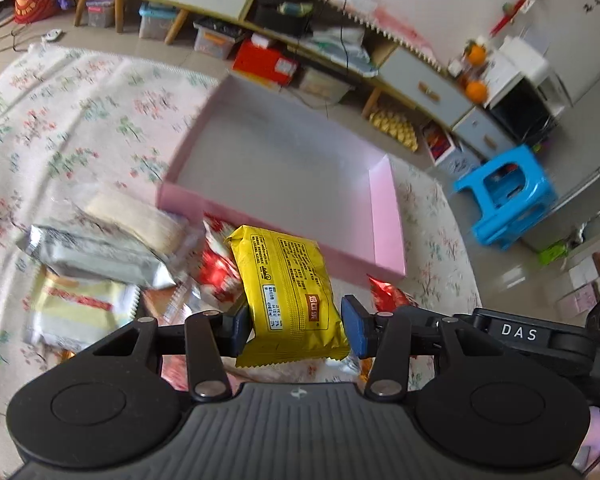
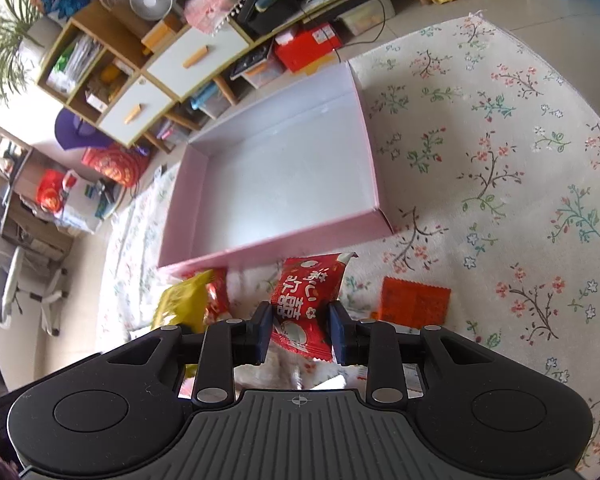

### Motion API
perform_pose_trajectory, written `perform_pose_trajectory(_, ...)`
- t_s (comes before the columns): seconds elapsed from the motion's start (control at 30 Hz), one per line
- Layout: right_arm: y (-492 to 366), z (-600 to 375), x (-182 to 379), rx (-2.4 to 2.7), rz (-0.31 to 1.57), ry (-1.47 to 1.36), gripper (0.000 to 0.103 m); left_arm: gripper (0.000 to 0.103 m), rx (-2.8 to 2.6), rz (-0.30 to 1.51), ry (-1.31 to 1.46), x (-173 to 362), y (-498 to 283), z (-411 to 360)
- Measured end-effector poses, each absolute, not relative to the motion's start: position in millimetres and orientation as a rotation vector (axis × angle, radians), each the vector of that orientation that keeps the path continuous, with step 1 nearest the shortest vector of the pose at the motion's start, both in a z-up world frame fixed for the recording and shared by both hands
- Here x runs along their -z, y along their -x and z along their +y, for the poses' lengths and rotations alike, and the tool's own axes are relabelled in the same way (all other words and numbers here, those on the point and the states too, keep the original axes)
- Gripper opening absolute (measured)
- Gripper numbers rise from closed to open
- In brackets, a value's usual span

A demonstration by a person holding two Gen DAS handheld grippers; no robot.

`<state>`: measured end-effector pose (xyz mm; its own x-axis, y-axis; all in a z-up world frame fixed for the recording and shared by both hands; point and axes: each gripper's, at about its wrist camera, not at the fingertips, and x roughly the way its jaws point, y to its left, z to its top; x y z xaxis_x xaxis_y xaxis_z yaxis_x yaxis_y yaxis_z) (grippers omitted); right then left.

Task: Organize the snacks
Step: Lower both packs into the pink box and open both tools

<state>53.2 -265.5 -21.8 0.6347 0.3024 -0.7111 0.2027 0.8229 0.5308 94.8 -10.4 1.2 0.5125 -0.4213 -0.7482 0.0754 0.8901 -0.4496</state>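
Left wrist view: my left gripper [image 1: 298,326] pinches a yellow snack packet [image 1: 290,294] between its blue fingers [image 1: 356,330], lifted above the pile of snack packets [image 1: 100,256] near the front edge of the pink box [image 1: 384,216]. Right wrist view: my right gripper [image 2: 300,334] pinches a red snack packet [image 2: 306,304], just short of the box's near wall. An orange packet [image 2: 414,302] lies beside it on the floral cloth [image 2: 500,168]. The box stands open at the cloth's far edge.
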Motion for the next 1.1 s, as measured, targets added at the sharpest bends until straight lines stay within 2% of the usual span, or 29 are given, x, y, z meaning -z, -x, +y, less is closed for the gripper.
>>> perform_pose_trajectory(0.43,-93,-250,7,-0.053,0.818,-0.65,0.03,0.044,0.34,0.865,0.487,4,-147,5)
perform_pose_trajectory(0.7,-119,-263,32,-0.026,0.779,-0.672,0.03,0.044,0.372,0.807,0.366,23,-182,-10)
perform_pose_trajectory(0.9,-133,-266,49,0.0,0.814,-0.663,0.03,0.044,0.35,0.865,0.279,43,-184,-9)
perform_pose_trajectory(1.1,-138,-266,53,0.011,0.812,-0.665,0.03,0.044,0.373,0.867,0.172,41,-177,-14)
